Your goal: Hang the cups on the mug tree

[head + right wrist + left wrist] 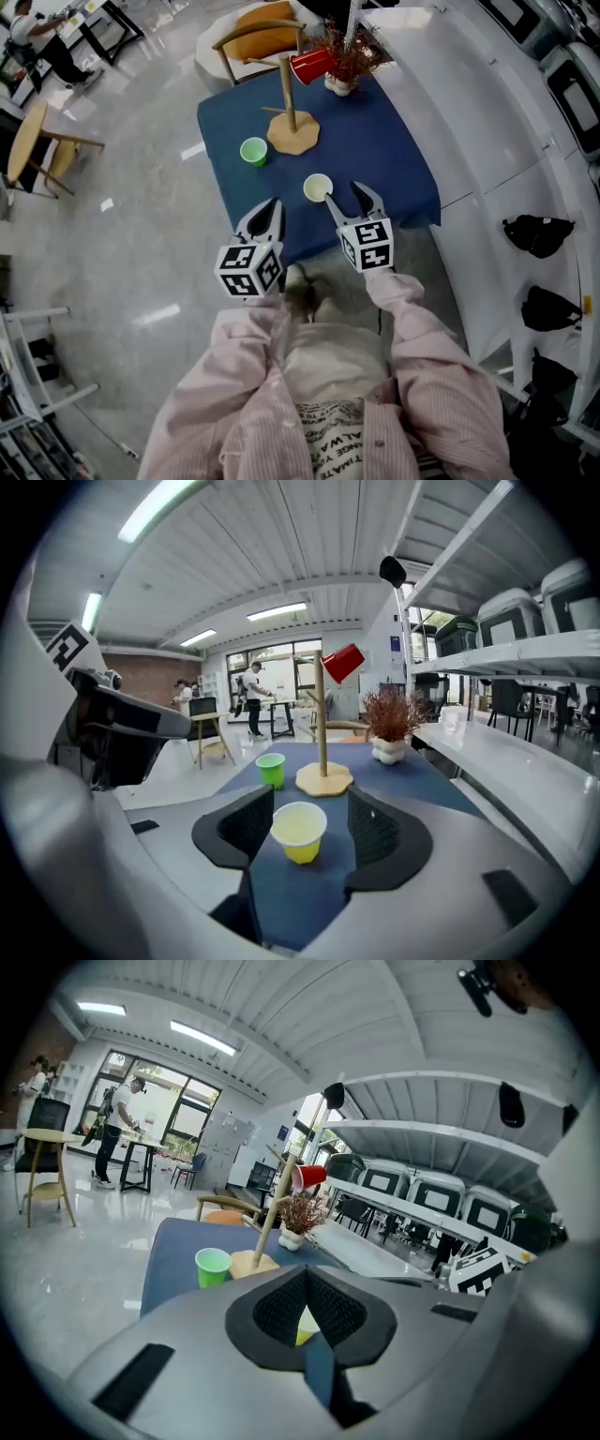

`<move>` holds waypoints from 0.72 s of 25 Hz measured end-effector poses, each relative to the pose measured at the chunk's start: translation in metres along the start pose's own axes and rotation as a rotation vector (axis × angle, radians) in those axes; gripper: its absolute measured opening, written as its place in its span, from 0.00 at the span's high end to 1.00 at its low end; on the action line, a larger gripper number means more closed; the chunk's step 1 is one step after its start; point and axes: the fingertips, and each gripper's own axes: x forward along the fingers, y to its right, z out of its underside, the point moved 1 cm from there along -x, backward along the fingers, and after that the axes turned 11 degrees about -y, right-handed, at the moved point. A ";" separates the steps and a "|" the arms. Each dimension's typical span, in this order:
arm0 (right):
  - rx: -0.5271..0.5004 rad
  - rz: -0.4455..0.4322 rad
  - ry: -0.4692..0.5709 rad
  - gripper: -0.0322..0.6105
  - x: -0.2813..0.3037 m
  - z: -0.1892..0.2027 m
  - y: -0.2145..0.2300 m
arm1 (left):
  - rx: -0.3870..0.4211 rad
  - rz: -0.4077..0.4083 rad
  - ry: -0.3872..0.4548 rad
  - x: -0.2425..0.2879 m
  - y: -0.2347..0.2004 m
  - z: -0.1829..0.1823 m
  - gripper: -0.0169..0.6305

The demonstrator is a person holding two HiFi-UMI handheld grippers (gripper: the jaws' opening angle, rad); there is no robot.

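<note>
Head view: right gripper (343, 193) has its jaws apart, with the yellow cup (318, 187) just ahead of its tips. Left gripper (270, 204) sits alongside.

Left gripper view: jaws together, nothing in them. Green cup (213, 1266) is ahead-left. The mug tree (270, 1218) is beyond it, with the red cup (308, 1177) already hung.

Right gripper view: yellow cup upright between the open pads, not touched. It looks like thin plastic, so probably light, slick and crushable. I'd pinch the wall softly below the rim. No readable print on the cups.

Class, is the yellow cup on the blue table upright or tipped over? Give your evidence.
Upright. The yellow cup stands on its base on the blue table, its open mouth facing up.
</note>
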 end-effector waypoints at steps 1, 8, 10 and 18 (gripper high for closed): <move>-0.002 -0.009 -0.008 0.60 0.001 0.007 -0.004 | -0.003 -0.003 -0.006 -0.001 0.001 0.004 0.98; 0.018 -0.028 -0.031 0.51 0.011 0.043 -0.020 | -0.036 -0.020 -0.024 -0.008 0.008 0.031 0.98; 0.023 -0.034 -0.038 0.50 0.017 0.051 -0.024 | -0.045 -0.024 -0.032 -0.008 0.008 0.039 0.98; 0.026 -0.035 -0.110 0.49 0.062 0.075 -0.026 | -0.073 -0.054 -0.068 -0.003 -0.007 0.060 0.98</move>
